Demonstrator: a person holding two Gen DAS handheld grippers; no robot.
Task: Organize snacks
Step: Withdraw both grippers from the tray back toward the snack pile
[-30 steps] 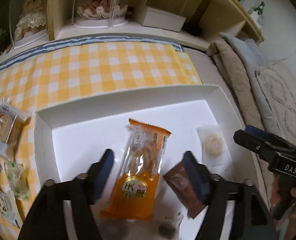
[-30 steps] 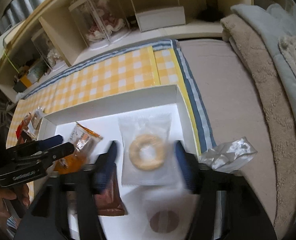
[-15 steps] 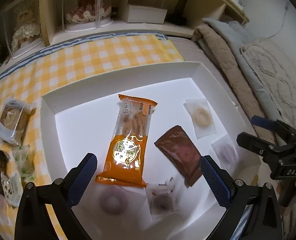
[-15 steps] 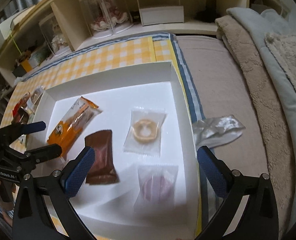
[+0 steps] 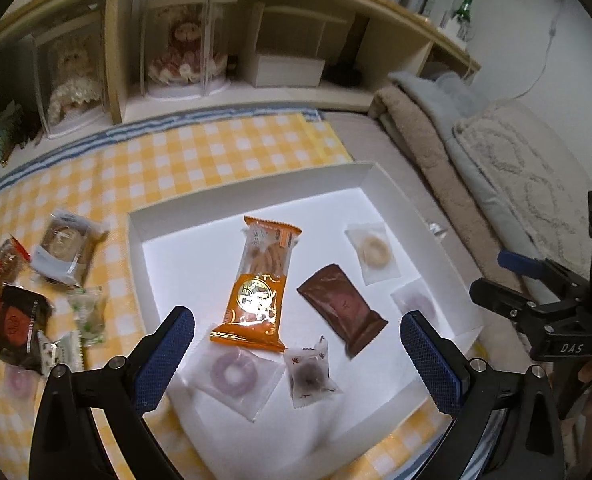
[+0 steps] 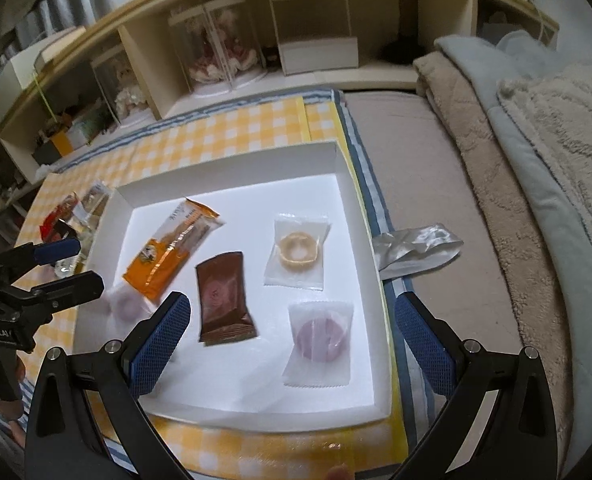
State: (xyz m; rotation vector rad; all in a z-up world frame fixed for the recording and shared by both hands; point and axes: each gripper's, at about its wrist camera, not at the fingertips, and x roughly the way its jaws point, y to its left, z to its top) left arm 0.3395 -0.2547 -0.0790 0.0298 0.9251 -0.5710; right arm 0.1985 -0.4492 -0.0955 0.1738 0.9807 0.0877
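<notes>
A bed (image 6: 436,184) with a greyish-brown sheet carries a yellow-and-white checked cloth (image 5: 200,160), a blue-striped border running along its edges. A shallow white tray (image 5: 232,208) sits on the cloth near its right end. To the left of the tray, a cluster of wrapped snacks (image 5: 40,292) lies loose on the checks. Just beside the tray's right wall, a crumpled silver wrapper (image 6: 416,250) rests on the bare sheet. Folded blankets (image 6: 536,152) are heaped along the bed's right side.
</notes>
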